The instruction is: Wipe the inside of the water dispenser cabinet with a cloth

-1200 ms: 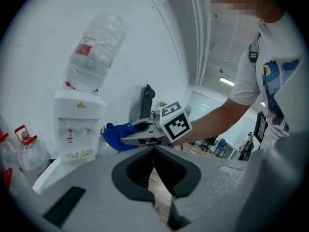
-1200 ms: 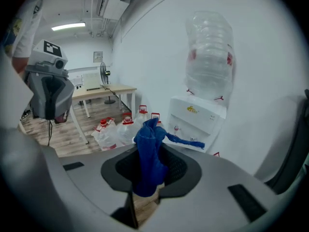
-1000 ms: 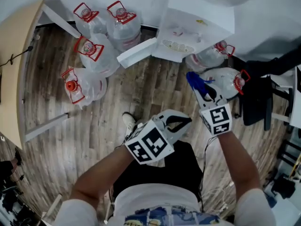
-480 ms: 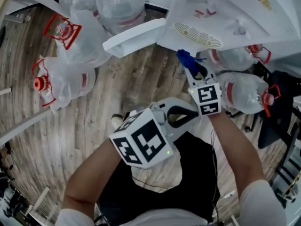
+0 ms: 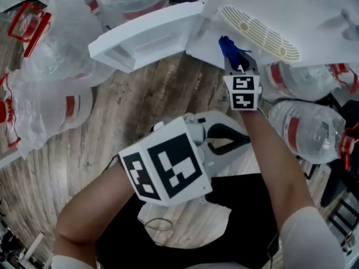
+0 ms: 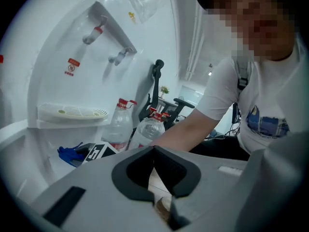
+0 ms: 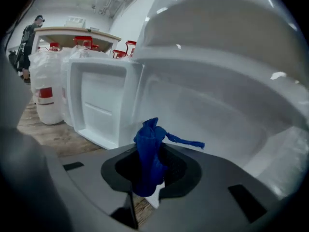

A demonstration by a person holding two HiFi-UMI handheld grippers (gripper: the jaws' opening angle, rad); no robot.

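Looking steeply down, the head view shows the left gripper [image 5: 240, 141] at mid-frame over the person's lap, its marker cube large in the foreground and its tongs pointing toward the right edge; the right gripper [image 5: 238, 66] reaches upward just above it, with a blue cloth [image 5: 228, 46] bunched at its tip right at the lower edge of the white water dispenser [image 5: 320, 10] in the upper right; the cabinet door [image 5: 147, 35] stands swung open toward the upper left, over the wooden floor [image 5: 151, 102]; clear water bottles [image 5: 53, 97] with red caps crowd the left edge, and more lie at the right; in the left gripper view the tongs are pressed together at lower centre with nothing between them; beyond them, at the left, the dispenser front rises with two taps [image 6: 94, 32] above a slotted drip tray [image 6: 72, 112], the cloth shows blue at lower left beside the right gripper's marker cube [image 6: 99, 151], and the person's arm crosses behind; in the right gripper view the tongs pinch the cloth at lower centre, its loose end standing up with one strand trailing right; the cloth sits before the cabinet interior [image 7: 212, 115], a white hollow filling the centre and right; whether it touches a wall cannot be told; the door is at the left.
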